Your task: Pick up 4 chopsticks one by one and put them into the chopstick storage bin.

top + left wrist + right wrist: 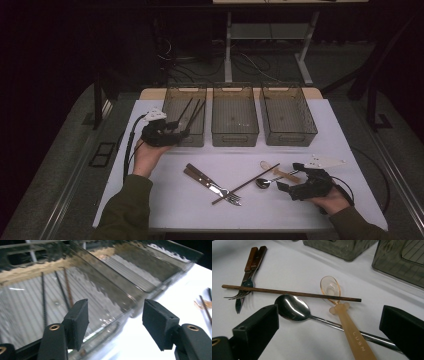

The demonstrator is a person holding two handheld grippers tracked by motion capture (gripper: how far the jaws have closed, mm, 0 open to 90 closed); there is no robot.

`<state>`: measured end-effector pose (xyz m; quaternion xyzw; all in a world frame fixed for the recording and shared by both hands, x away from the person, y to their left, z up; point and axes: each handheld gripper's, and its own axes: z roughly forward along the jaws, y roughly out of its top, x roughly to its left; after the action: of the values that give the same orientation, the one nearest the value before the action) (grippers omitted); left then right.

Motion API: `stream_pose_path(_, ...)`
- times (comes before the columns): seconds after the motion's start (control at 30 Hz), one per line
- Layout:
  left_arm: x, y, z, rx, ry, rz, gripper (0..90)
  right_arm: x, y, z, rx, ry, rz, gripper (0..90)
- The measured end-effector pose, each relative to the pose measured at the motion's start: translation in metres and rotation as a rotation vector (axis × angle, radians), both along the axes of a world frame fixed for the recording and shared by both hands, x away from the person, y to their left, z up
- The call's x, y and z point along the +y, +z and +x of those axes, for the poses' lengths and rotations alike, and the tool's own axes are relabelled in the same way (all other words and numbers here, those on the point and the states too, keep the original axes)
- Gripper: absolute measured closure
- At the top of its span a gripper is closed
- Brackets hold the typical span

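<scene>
My left gripper (pixel 181 132) hovers at the front left corner of the left smoky bin (pixel 196 140), jaws open with nothing between them (pixel 115 315). Dark chopsticks (pixel 44 297) lie inside that bin, leaning on its back wall (pixel 190 111). My right gripper (pixel 290 176) rests low at the table's front right, jaws open (pixel 329 318). Just ahead of it lie a metal spoon (pixel 292 307), a translucent orange plastic spoon (pixel 331 288) and one brown chopstick (pixel 287 292) lying across both spoons. A fork and a knife with brown handles (pixel 210 183) lie left of them.
Three smoky plastic bins stand in a row at the back of the white table (pixel 165 205); the middle bin (pixel 235 138) and the right bin (pixel 290 136) hold nothing I can see. Beyond the table are desk legs and cables on a dark floor.
</scene>
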<state>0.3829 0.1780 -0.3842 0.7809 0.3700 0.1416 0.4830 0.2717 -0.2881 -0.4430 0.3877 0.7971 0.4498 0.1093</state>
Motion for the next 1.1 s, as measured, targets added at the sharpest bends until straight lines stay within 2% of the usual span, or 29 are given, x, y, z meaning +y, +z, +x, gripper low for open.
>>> stream_pose_path(0.47,-0.012,-0.01,-0.037,0.017,-0.086,0.026,30.1,0.0,0.001,-0.001,-0.011,0.012,0.002,2.4)
stream_pose_path(0.73,-0.026,-0.018,-0.054,0.038,-0.144,0.038,29.1,0.004,0.001,-0.001,-0.014,0.024,0.001,2.4)
stream_pose_path(0.87,-0.034,-0.021,-0.061,0.044,-0.172,0.029,29.1,0.003,0.001,-0.001,-0.014,0.023,0.0,2.4)
stream_pose_path(1.03,-0.047,-0.027,-0.068,0.052,-0.209,0.058,30.8,0.003,0.001,-0.001,-0.014,0.022,-0.001,2.4)
stream_pose_path(1.1,-0.051,-0.03,-0.07,0.057,-0.225,0.057,32.6,0.003,0.001,-0.001,-0.013,0.022,-0.001,2.4)
